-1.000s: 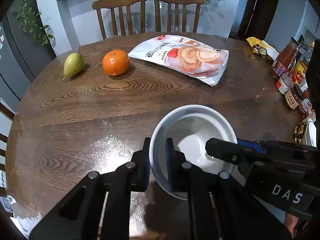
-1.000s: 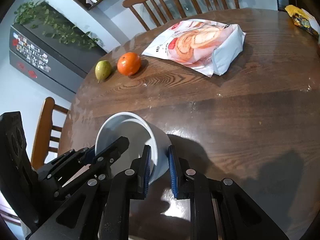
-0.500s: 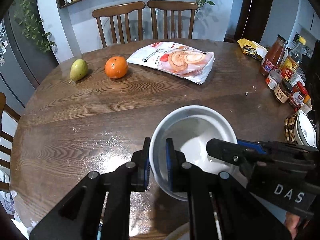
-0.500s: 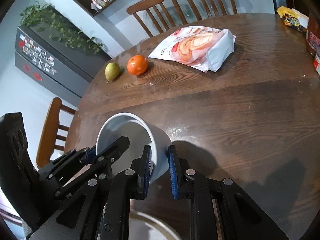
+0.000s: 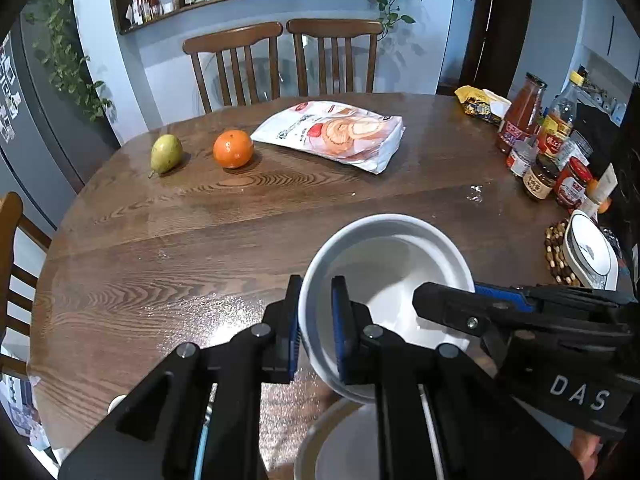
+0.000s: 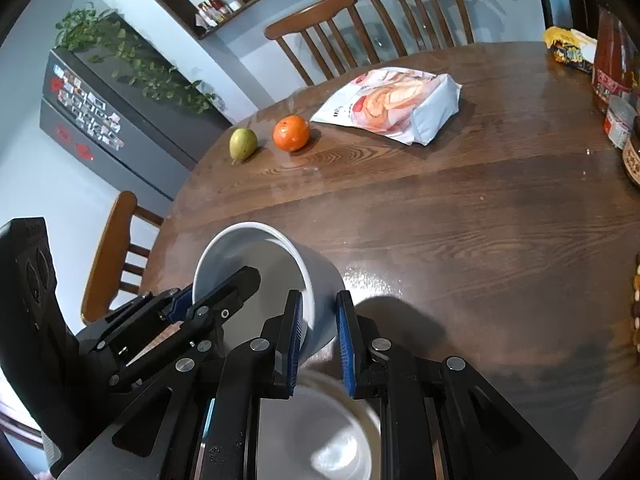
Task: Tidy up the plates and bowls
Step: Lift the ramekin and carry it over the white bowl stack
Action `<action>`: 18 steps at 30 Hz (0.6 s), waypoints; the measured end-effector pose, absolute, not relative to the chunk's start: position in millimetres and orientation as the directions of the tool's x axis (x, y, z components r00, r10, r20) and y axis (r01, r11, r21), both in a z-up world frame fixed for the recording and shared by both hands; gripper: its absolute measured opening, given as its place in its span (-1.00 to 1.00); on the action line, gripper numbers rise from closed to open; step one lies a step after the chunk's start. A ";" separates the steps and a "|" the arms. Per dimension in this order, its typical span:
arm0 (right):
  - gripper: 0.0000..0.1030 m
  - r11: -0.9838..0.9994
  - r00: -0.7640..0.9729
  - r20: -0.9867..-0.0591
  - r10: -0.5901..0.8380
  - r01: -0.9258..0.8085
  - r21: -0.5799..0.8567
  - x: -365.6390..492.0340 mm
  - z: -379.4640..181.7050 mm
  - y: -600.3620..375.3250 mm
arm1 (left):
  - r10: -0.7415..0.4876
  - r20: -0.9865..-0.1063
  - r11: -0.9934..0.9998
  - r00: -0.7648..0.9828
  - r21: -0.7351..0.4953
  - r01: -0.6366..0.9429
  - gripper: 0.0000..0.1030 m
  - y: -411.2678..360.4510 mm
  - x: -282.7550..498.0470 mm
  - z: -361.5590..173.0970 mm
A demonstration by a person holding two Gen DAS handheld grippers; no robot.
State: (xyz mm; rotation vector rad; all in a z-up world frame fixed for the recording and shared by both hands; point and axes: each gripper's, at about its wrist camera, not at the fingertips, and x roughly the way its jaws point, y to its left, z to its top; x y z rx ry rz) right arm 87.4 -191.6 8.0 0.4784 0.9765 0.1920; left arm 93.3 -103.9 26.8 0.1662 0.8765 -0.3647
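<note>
Both tongs grasp one white bowl [image 5: 394, 268]: my left gripper [image 5: 316, 326] pinches its near-left rim, my right gripper [image 6: 318, 340] its right wall. I hold the bowl above the table [image 5: 192, 240], over a second bowl [image 6: 320, 432] at the near edge. Far off lie a pear [image 5: 166, 154] and an orange [image 5: 233, 149].

A home dining kitchen: wooden table [image 5: 160, 264], chairs [image 5: 236, 64], magnet-covered fridge [image 6: 92, 112]

The round dark-brown wooden table [image 5: 168, 264] showed glossy, grained varnish; the white ceramic bowl [image 5: 394, 264] appeared smooth and glazed.
</note>
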 end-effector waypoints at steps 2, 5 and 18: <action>-0.63 0.881 0.557 -0.746 0.365 0.052 0.470 81.5 10.4 -189.7 | -0.241 -0.767 0.925 0.594 0.004 0.381 -0.78 -103.4 86.6 30.6; -0.63 0.882 0.561 -0.744 0.363 0.050 0.468 72.7 14.9 -187.0 | -0.245 -0.762 0.924 0.599 0.004 0.383 -0.78 -100.5 79.4 34.2; -0.63 0.883 0.550 -0.753 0.361 0.057 0.465 37.7 18.9 -180.1 | -0.253 -0.765 0.916 0.593 0.009 0.401 -0.78 -97.1 46.5 37.1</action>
